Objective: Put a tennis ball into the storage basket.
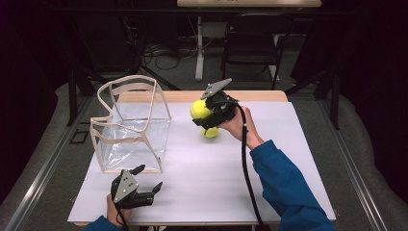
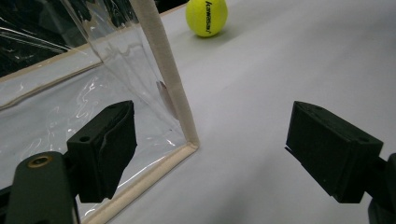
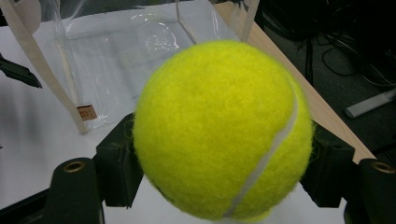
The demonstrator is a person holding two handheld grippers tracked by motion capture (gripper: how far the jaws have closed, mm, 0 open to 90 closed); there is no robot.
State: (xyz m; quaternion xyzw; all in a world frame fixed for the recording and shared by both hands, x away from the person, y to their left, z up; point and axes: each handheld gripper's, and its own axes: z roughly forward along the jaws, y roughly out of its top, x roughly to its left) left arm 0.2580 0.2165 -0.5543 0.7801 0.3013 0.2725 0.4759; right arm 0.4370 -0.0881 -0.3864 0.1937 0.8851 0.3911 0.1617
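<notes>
- My right gripper (image 1: 206,117) is clamped on a yellow tennis ball (image 1: 198,109), one black jaw pressed into each side of it. In the right gripper view the ball (image 3: 219,128) sits squarely between the jaws, lifted clear of the table.
- I judge I hold it by its widest part so it cannot roll out while I carry it.
- My right hand (image 1: 234,124) wraps the gripper's body, with my blue-sleeved forearm reaching in diagonally from the lower right and the black cable trailing back along it.
- A second tennis ball (image 1: 210,131) rests on the white table surface (image 1: 288,144) just below and beside my right gripper; I cannot tell whether the gripper touches it.
- To the left of the balls stands a clear plastic bag (image 1: 132,125) with cream edging, upright and open at the top. The right gripper points toward it, so I judge the held ball is meant to go in there.
- My left gripper (image 1: 148,180) has its jaws spread wide with nothing between them. It rests low near the table's front edge, just in front of the bag's near corner.
- In the left gripper view the bag's cream corner seam (image 2: 168,84) rises between the spread jaws, so I judge this hand waits ready to steady the bag.
</notes>
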